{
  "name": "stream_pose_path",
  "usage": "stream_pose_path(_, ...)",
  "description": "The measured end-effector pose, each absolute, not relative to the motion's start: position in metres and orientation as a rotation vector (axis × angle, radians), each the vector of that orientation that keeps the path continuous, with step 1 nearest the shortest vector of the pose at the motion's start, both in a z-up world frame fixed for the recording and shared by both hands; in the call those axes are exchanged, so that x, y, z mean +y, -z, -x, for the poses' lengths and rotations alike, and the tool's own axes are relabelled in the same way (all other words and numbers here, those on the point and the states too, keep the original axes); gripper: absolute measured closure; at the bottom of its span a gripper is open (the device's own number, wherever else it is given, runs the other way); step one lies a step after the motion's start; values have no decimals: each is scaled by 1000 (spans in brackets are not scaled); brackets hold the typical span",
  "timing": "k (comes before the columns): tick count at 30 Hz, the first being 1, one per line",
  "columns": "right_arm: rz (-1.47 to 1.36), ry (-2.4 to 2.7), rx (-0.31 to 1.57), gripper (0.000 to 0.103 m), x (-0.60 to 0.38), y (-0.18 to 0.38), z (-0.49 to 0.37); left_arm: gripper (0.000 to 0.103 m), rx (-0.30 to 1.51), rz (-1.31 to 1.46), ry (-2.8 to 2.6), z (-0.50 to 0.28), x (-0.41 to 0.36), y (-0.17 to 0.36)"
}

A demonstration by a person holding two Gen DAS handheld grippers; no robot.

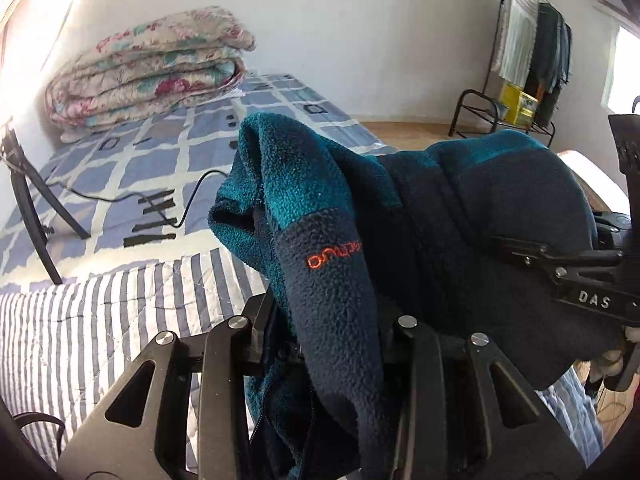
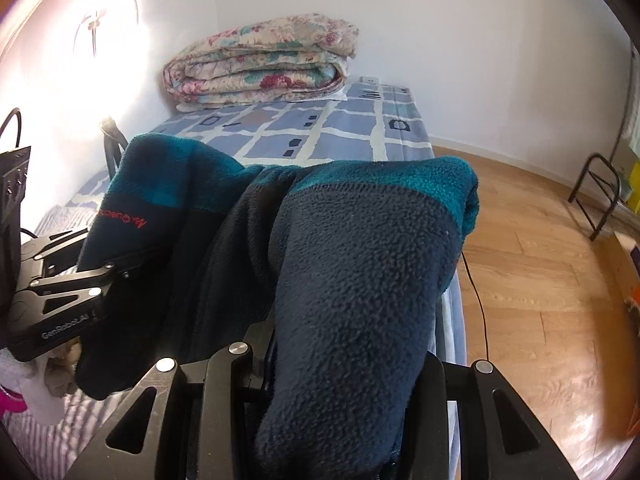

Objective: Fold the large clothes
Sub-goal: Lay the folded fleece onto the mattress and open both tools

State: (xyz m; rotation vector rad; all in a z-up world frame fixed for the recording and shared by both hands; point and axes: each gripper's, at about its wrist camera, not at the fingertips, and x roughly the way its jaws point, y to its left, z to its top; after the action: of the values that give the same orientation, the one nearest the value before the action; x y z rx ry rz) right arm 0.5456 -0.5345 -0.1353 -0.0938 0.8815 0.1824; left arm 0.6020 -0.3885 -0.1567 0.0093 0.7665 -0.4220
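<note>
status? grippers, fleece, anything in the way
Left gripper, right gripper: both shut on fleece jacket. Jacket bunched, held above bed. Black cable on the bed.

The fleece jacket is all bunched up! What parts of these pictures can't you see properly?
- Left gripper fingertips: left wrist view, buried under the fleece jacket.
- Right gripper fingertips: right wrist view, covered by the jacket too.
- The jacket's orange logo: left wrist view, half tucked into a fold.
- The jacket's bottom: cut off by both pictures' lower edges.
- Wall beside the folded quilt: right wrist view, washed out by glare.
</note>
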Motion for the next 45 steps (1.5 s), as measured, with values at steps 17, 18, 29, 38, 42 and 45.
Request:
stream_pose_path(17, 48, 24, 967, 37, -587, 171, -574, 49, 884, 114, 365, -639, -351, 206)
stream_pose_path(18, 59, 30, 965, 37, -586, 171, -572, 41, 885, 126, 351, -640, -346, 206)
stream_pose_path(29, 57, 95, 959, 36, -599, 163, -527, 37, 860, 70, 348, -627, -322, 201)
stream_pose_path(38, 49, 180, 920, 38, -593, 140, -480, 38, 803, 29, 354, -587, -312, 171)
stream_pose_path(42, 51, 174, 874, 38, -571, 116, -456, 38, 747, 19, 374, -550, -302, 145)
stream_pose_path(45, 52, 166, 840, 38, -552, 96, -437, 38, 726, 19, 396, -521, -292, 122)
